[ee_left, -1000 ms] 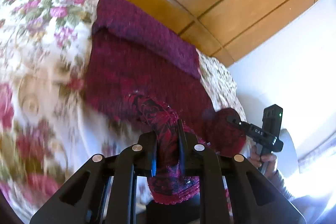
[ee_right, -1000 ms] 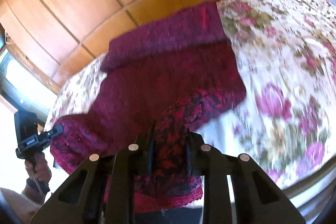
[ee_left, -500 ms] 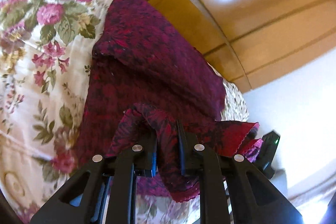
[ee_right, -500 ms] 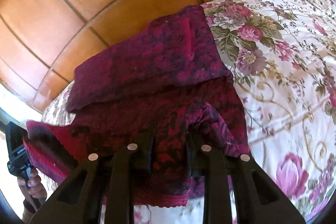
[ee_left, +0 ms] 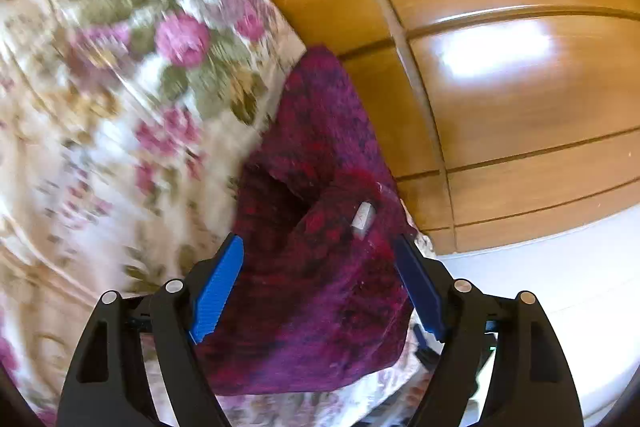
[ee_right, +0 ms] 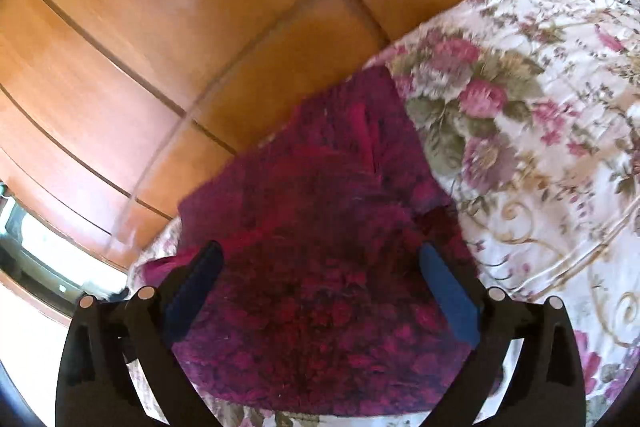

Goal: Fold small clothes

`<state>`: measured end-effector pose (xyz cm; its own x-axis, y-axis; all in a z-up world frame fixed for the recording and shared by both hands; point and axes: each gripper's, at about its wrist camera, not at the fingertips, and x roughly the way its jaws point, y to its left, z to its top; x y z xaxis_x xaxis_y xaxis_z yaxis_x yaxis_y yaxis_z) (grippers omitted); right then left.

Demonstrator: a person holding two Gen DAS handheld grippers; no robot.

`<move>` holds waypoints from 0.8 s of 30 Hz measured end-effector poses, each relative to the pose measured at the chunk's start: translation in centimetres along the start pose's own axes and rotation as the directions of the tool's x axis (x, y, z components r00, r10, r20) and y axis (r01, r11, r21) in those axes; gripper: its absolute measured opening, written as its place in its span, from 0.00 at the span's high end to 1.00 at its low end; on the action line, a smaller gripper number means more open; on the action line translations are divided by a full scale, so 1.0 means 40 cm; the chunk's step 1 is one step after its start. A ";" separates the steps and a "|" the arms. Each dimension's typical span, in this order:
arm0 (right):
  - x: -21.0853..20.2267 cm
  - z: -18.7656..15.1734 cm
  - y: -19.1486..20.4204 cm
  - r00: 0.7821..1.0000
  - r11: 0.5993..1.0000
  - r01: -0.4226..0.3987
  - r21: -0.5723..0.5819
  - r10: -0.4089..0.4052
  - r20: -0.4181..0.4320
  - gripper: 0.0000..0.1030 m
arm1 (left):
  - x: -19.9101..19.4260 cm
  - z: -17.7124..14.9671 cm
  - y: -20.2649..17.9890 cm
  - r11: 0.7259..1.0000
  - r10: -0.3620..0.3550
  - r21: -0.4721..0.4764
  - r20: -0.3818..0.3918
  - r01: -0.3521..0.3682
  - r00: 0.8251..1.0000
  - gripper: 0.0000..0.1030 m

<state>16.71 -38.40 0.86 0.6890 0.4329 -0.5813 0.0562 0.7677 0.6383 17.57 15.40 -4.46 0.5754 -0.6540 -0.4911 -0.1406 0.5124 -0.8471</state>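
Note:
A dark red patterned garment (ee_left: 320, 267) lies folded over itself on the floral bedspread (ee_left: 100, 107), up against the wooden wall. A small white label (ee_left: 362, 219) shows on its upper layer. My left gripper (ee_left: 320, 283) is open, its blue pads (ee_left: 218, 287) wide apart just above the cloth, holding nothing. In the right wrist view the same garment (ee_right: 320, 267) fills the middle. My right gripper (ee_right: 320, 287) is open over it, with its pads (ee_right: 450, 291) spread on either side and empty.
Glossy wooden panelling (ee_left: 500, 87) rises right behind the garment. The floral bedspread (ee_right: 540, 147) stretches to the right in the right wrist view. A white wall (ee_left: 560, 287) is at the lower right of the left view, a window (ee_right: 40, 247) at the right view's left.
Both grippers were shut on the garment's edge and carried it forward over the rest of the cloth. Now both have opened and let it go, and the folded layer lies on the garment.

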 end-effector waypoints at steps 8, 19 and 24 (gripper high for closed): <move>-0.011 -0.122 -0.081 0.976 0.973 0.192 -0.132 -0.203 -0.074 0.07 | 0.006 -0.173 0.022 0.959 0.108 0.271 -0.091 -0.080 0.990 0.21; -0.003 -0.184 -0.053 0.973 0.964 0.184 -0.195 -0.206 -0.104 0.73 | 0.004 -0.229 0.008 0.890 0.226 0.416 -0.052 -0.184 0.973 0.84; -0.062 -0.215 -0.021 0.984 0.976 0.128 -0.175 -0.147 -0.096 0.75 | -0.053 -0.252 0.006 0.895 0.198 0.417 -0.051 -0.160 0.979 0.89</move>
<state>8.73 -36.06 -2.56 0.6005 0.3589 -0.7145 0.0170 0.8876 0.4602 8.19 11.32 -5.66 0.4943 -0.5668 -0.6591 0.1185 0.7951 -0.5949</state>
